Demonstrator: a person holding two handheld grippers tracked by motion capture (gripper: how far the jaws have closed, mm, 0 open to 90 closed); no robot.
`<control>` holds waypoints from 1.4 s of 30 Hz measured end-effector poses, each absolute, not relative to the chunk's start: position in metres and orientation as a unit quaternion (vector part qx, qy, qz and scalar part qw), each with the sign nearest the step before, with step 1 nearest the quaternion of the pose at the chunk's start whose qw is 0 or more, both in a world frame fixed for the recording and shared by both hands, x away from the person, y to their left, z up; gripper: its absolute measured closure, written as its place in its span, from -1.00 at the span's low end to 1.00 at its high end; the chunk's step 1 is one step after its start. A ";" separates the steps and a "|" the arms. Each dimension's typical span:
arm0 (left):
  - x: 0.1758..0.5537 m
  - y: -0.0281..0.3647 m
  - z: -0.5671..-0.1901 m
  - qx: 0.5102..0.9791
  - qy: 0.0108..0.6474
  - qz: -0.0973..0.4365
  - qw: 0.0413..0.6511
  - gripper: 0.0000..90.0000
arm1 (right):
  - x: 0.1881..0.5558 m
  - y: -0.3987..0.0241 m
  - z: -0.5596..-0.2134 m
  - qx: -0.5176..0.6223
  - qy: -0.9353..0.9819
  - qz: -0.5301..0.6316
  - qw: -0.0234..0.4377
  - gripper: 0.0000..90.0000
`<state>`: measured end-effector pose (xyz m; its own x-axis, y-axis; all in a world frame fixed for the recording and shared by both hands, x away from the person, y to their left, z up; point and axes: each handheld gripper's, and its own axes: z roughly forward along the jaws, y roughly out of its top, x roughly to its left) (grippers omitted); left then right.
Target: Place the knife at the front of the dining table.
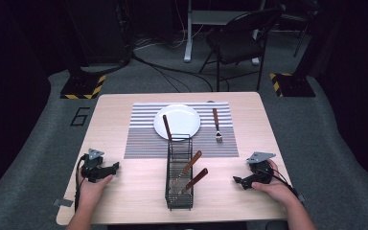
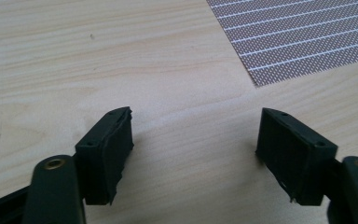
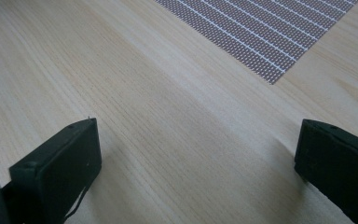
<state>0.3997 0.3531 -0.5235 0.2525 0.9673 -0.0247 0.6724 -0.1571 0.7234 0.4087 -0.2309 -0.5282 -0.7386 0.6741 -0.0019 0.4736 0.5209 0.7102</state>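
We found the wire caddy [image 1: 179, 177] standing at the lower centre of the high view, on the bare bench [image 1: 124, 191] just below the striped placemat [image 1: 143, 139]. It held three wood-handled utensils: two [image 1: 191, 163] [image 1: 196, 178] leaned toward the right over its rim, and a third [image 1: 167, 127] stood at its far end, its handle rising in front of the white plate [image 1: 184, 117]. A fork [image 1: 216, 125] lay on the placemat to the right of the plate, apart from it.

The left gripper [image 1: 109, 171] rested at the lower left of the high view, jaws released and wide apart, with nothing between them; its own view showed bare wood and a corner of the placemat [image 2: 307, 32] at the upper right. The right gripper [image 1: 239, 181] rested at the lower right, likewise released and empty, with the placemat [image 3: 270, 28] at the top of its own view. Both pointed inward at the caddy and stood well apart from it.

We judged the setting of the remaining cutlery as the work in hand. The risks we noted were these. The caddy looked light and narrow, so a sideways pull on a leaning handle could tip or drag it. The two tilted handles lay close together, so a wide jaw could catch both at once. A grip high on a handle could let the utensil swing and strike the plate.
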 end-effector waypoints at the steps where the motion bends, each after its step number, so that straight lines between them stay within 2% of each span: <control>1: 0.399 0.353 -0.523 0.721 0.569 0.231 0.320 -0.35 | 0.409 -0.231 -0.528 0.333 0.861 0.358 0.140 -1.00; 6: 0.397 0.350 -0.518 0.718 0.573 0.229 0.321 -0.14 | 0.409 -0.231 -0.528 0.333 0.861 0.359 0.140 -1.00; 11: 0.391 0.342 -0.506 0.713 0.577 0.210 0.339 -0.07 | 0.409 -0.231 -0.528 0.333 0.861 0.358 0.140 -1.00; 42: 0.380 0.276 -0.458 0.748 0.510 0.188 0.382 0.13 | 0.409 -0.231 -0.528 0.333 0.861 0.358 0.140 -1.00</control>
